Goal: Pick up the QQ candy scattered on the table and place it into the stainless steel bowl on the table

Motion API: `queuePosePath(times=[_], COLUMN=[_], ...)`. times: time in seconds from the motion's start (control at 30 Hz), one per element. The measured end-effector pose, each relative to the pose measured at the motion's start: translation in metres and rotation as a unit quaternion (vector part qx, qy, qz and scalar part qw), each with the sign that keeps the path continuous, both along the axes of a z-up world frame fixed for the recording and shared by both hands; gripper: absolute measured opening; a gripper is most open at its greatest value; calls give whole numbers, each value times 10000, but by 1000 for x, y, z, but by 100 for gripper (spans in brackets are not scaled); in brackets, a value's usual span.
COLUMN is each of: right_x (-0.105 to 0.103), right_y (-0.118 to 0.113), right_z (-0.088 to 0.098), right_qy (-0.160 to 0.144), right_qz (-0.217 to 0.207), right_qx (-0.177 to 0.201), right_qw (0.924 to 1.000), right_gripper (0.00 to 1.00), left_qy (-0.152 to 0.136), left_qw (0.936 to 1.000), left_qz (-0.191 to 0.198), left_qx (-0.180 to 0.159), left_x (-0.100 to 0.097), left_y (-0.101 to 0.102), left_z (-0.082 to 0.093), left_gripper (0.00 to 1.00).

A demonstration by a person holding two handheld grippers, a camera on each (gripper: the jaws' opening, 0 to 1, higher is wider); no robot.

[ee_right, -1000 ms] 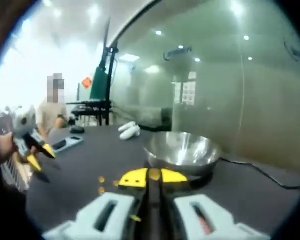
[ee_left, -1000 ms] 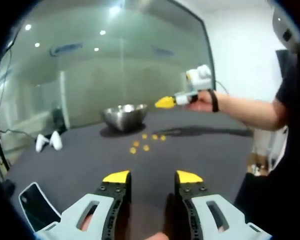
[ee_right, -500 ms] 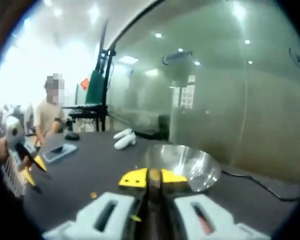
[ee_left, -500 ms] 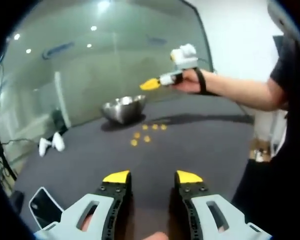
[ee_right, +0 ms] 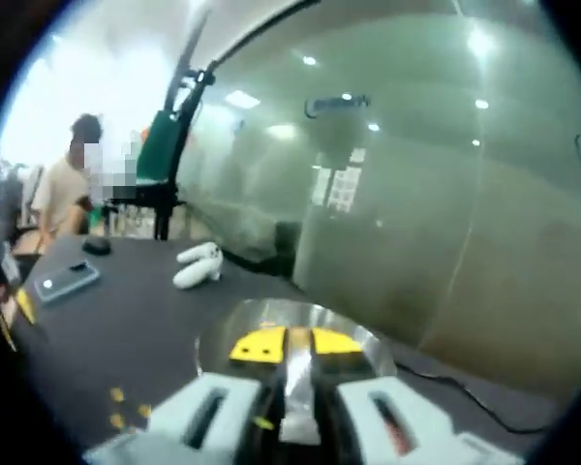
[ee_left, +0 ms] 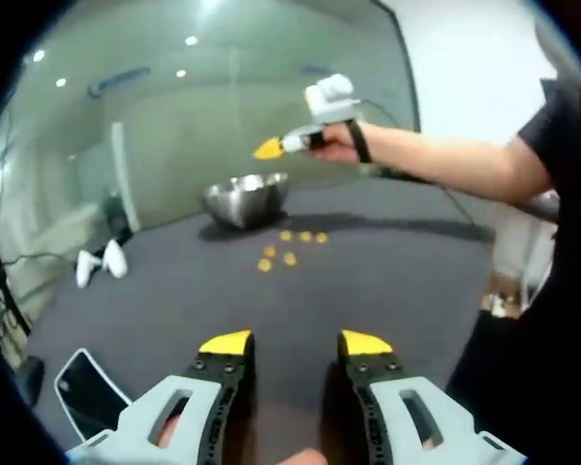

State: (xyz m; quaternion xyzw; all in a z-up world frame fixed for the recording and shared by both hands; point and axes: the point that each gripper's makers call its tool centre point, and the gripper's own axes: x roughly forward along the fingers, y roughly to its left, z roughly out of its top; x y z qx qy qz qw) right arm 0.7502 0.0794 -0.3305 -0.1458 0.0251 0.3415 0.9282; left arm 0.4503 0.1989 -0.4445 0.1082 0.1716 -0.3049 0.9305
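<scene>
The stainless steel bowl [ee_left: 244, 199] is polished metal, mirror-glossy. The table [ee_left: 387, 281] has a dark, matt, cloth-like top. The candies [ee_left: 289, 259] look smooth and yellow. Near the tabletop's edge, a phone [ee_left: 85, 392] shows glossy glass.

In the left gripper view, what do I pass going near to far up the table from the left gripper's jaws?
Left gripper → candies → bowl → right gripper, raised above the bowl.

Five small yellow QQ candies [ee_left: 289, 248] lie scattered on the dark table just beside the upright stainless steel bowl [ee_left: 245, 199].
</scene>
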Motion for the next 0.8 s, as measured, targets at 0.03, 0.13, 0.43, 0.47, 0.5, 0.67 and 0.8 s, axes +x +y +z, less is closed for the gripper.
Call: queuePosePath(times=[0.03, 0.13, 0.43, 0.47, 0.5, 0.67, 0.8], right_x=[1, 2, -2, -5, -7, -15, -31], right_y=[1, 11, 0, -1, -2, -10, -17], right_z=[-1, -5, -8, -8, -9, -9, -3], right_qy=[24, 149, 261, 255, 257, 21, -45], right_qz=[-2, 210, 134, 134, 121, 83, 140], right_qx=[22, 174, 275, 272, 270, 34, 77], right_qw=[10000, 9995, 9992, 9992, 9992, 10000, 9999], right_gripper=[9, 15, 16, 16, 16, 15, 16], left_qy=[-3, -2, 19, 16, 15, 6, -18], left_qw=[10000, 10000, 10000, 10000, 10000, 10000, 10000], left_qz=[-8, -21, -27, -29, -36, -67, -49], left_qx=[-6, 21, 52, 59, 55, 70, 67], left_x=[0, -1, -3, -3, -3, -4, -4], left_y=[0, 0, 2, 2, 1, -1, -1], left_z=[1, 2, 3, 3, 2, 3, 4], left_gripper=[36, 36, 36, 36, 36, 36, 36])
